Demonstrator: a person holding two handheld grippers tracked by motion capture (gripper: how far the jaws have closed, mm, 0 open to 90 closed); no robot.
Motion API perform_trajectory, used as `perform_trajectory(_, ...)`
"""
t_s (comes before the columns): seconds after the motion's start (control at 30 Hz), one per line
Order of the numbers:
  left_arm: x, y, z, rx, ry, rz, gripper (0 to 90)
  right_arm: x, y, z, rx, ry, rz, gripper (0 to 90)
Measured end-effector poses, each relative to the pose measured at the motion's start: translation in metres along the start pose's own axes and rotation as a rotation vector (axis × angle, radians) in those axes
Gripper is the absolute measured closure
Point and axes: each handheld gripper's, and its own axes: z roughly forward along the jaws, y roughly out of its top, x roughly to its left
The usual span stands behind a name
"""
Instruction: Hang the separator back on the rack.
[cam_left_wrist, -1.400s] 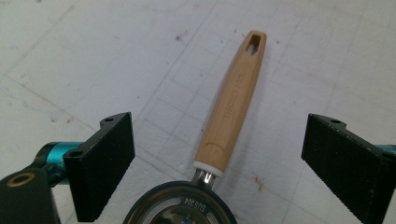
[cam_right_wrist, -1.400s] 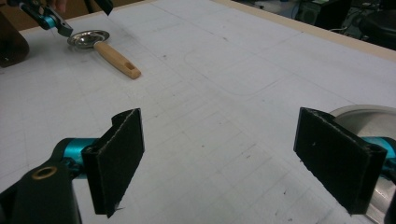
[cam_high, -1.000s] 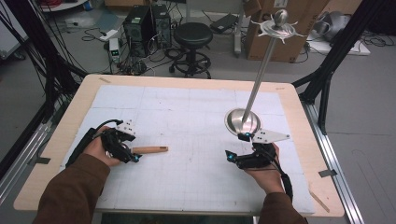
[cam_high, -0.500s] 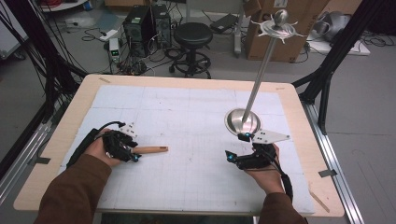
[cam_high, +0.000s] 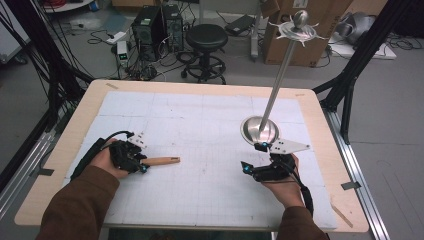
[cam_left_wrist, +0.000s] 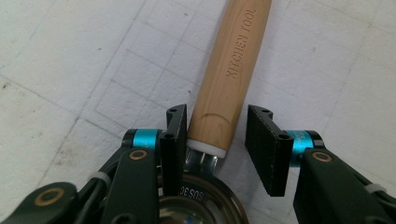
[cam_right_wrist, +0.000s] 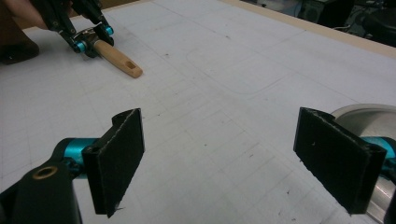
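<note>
Both fingers of the left gripper had just been closing around the wooden handle (one pad touching, the other apart) lying on the worktop. Since the earlier frame, neither hand had shifted. The right gripper stood wide, holding nothing.

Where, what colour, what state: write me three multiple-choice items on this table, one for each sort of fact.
1. Where does the metal stand rise from the table?
A. by the right gripper
B. at the far left corner
C. at the middle
2. What colour is the tool's handle?
A. blue
B. light wood
C. black
3. How do the right gripper's fingers stand?
A. shut on the stand
B. shut on the handle
C. open, nothing between them
Key: A, its round base sits just beyond that gripper; B, pale grained wood shows; C, bare table shows between the fingers.
</note>
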Motion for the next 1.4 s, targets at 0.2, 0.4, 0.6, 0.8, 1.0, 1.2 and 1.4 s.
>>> perform_trajectory(0.2, -0.001, 0.000, 0.000, -0.001, 0.008, -0.006, 62.0, 0.000, 0.000, 0.000, -0.001, -0.002, 0.000, 15.2)
perform_trajectory(0.4, -0.001, 0.001, -0.001, 0.004, 0.006, -0.007, 63.4, 0.000, 0.000, 0.000, -0.001, -0.002, 0.000, 15.3)
perform_trajectory(0.6, -0.003, 0.001, -0.001, 0.003, -0.006, -0.012, 68.1, 0.000, 0.000, 0.000, -0.001, -0.002, 0.001, 15.3)
perform_trajectory(0.8, -0.003, 0.001, -0.001, 0.013, -0.003, -0.013, 65.4, 0.000, 0.000, 0.000, -0.002, -0.002, 0.001, 15.3)
perform_trajectory(1.0, -0.002, 0.002, 0.000, 0.013, -0.004, -0.024, 63.8, 0.000, 0.000, 0.000, -0.003, -0.005, 0.000, 15.3)
perform_trajectory(1.2, -0.004, 0.007, 0.001, 0.051, 0.006, -0.006, 63.6, 0.001, 0.000, 0.000, 0.001, -0.005, 0.001, 15.3)
perform_trajectory(1.4, -0.004, 0.016, 0.003, 0.109, 0.007, 0.005, 63.3, 0.001, 0.000, 0.000, -0.003, -0.004, -0.002, 15.3)
